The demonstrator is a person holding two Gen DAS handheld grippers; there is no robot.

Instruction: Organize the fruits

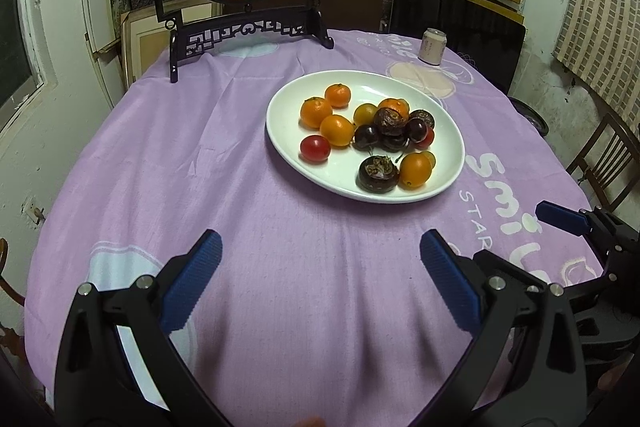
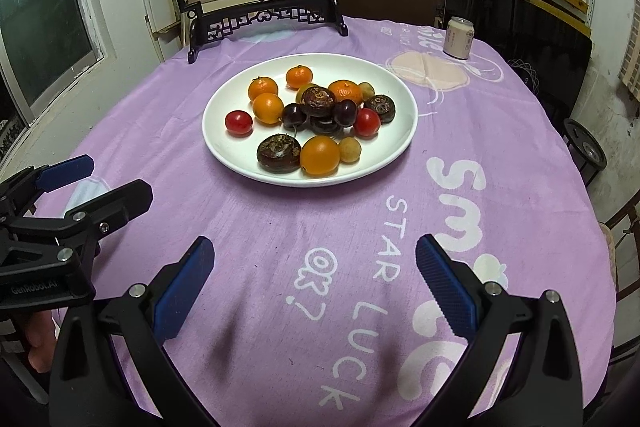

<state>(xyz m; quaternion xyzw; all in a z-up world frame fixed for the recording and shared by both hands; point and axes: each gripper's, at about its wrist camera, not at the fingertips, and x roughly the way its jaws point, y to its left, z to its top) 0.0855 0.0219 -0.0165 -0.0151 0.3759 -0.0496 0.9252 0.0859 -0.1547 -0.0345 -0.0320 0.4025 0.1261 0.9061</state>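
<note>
Tablecloth (image 2: 280, 247), purple, spreads under both grippers. Ahead of them sits the white plate (image 2: 224, 147), piled with fruit (image 2: 320, 155). Left gripper (image 1: 320, 247) and right gripper (image 2: 314, 255) hover released, jaws wide, holding nothing, well short of the plate.

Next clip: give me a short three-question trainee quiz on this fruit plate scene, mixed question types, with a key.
1. True or false: the left gripper is shut on a fruit.
2. Multiple choice: where are all the fruits? A) scattered on the purple tablecloth B) together on the white plate C) inside the can
3. Fill in: the right gripper hovers over the tablecloth with its jaws ____.

Key: 1 false, it is open and empty; 2 B; 3 open.
</note>
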